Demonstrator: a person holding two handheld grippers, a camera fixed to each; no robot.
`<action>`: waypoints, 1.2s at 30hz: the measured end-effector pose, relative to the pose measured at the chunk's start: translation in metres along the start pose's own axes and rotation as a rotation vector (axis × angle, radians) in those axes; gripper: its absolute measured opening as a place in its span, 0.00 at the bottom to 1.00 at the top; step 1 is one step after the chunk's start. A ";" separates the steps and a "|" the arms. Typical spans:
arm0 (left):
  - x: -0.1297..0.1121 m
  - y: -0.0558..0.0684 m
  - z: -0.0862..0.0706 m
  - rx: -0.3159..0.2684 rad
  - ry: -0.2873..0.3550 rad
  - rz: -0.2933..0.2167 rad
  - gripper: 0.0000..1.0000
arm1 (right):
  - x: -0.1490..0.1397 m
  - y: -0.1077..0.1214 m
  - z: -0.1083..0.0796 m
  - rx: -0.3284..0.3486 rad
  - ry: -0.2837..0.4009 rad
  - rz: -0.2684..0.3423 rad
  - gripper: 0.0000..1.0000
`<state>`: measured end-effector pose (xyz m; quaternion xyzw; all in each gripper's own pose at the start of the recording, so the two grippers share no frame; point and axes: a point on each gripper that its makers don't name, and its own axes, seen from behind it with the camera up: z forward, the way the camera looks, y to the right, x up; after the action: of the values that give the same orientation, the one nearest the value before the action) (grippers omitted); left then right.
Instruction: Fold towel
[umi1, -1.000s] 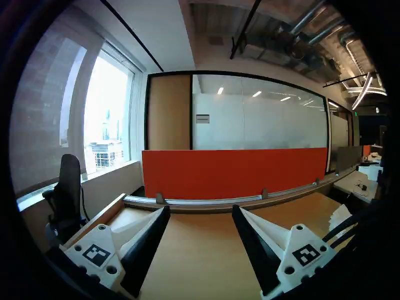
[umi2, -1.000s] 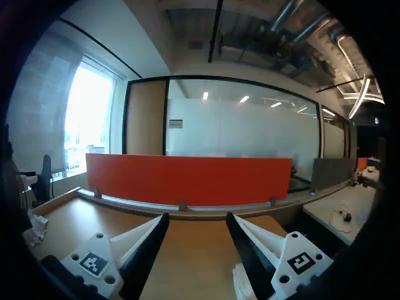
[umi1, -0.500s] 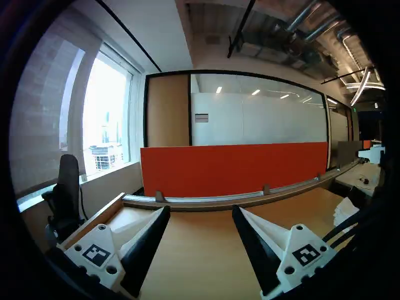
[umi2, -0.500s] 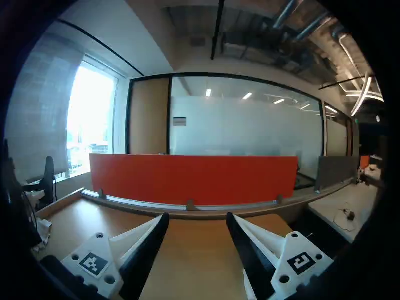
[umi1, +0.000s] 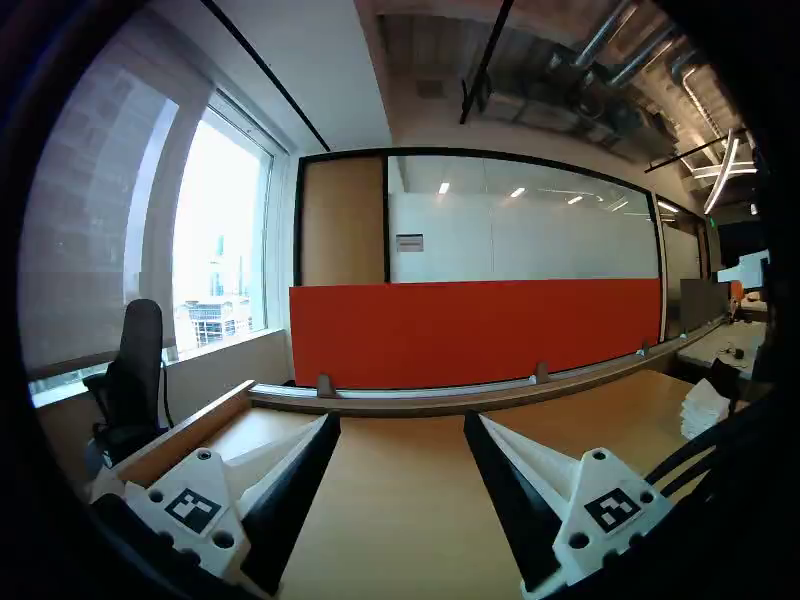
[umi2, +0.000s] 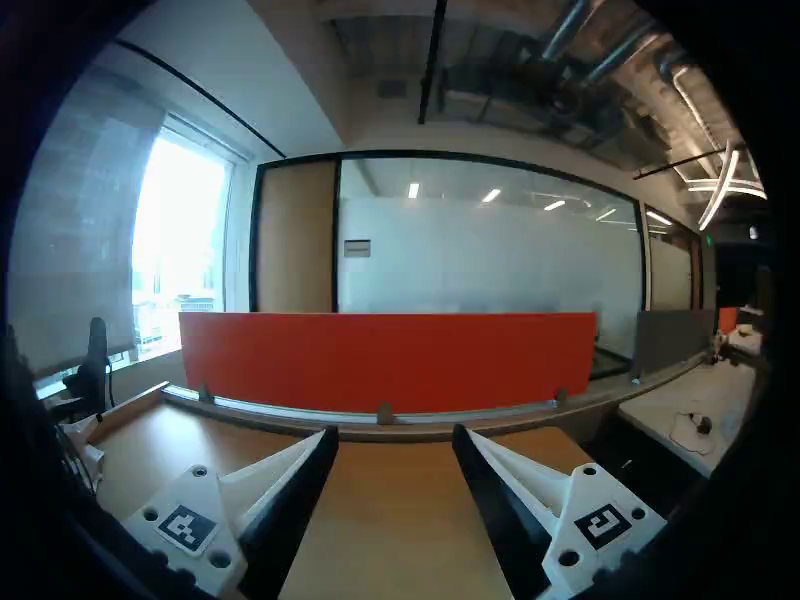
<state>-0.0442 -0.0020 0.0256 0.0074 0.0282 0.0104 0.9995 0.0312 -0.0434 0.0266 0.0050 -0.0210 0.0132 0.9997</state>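
Observation:
A folded white towel (umi1: 703, 408) lies on the wooden desk (umi1: 400, 510) at the far right of the left gripper view, well off to the side of the fingers. My left gripper (umi1: 400, 418) is open above bare desk wood, with nothing between its fingers. In the right gripper view my right gripper (umi2: 395, 432) is also open over the wooden desk (umi2: 395, 520). A small white shape (umi2: 85, 452) shows at that view's left edge; I cannot tell what it is.
An orange divider panel (umi1: 470, 330) stands along the desk's far edge. A black office chair (umi1: 135, 380) sits by the window on the left. A neighbouring white desk (umi2: 690, 415) with a small dark item lies to the right.
Both grippers have shifted slightly, staying open. The towel has slid toward the right edge of the left gripper view. The white cloth near the right gripper's right finger has left the picture.

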 end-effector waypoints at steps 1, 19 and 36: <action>-0.005 0.000 -0.001 0.000 0.001 -0.001 0.91 | -0.003 -0.001 0.000 -0.001 0.000 0.000 0.88; -0.095 -0.001 -0.007 0.015 0.015 -0.003 0.92 | -0.071 -0.006 0.001 -0.001 0.011 -0.012 0.88; -0.139 -0.005 -0.004 0.031 0.006 -0.020 0.92 | -0.101 -0.008 0.012 -0.005 0.007 -0.023 0.88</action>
<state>-0.1828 -0.0102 0.0295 0.0226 0.0316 0.0000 0.9992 -0.0702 -0.0542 0.0340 0.0027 -0.0175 0.0017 0.9998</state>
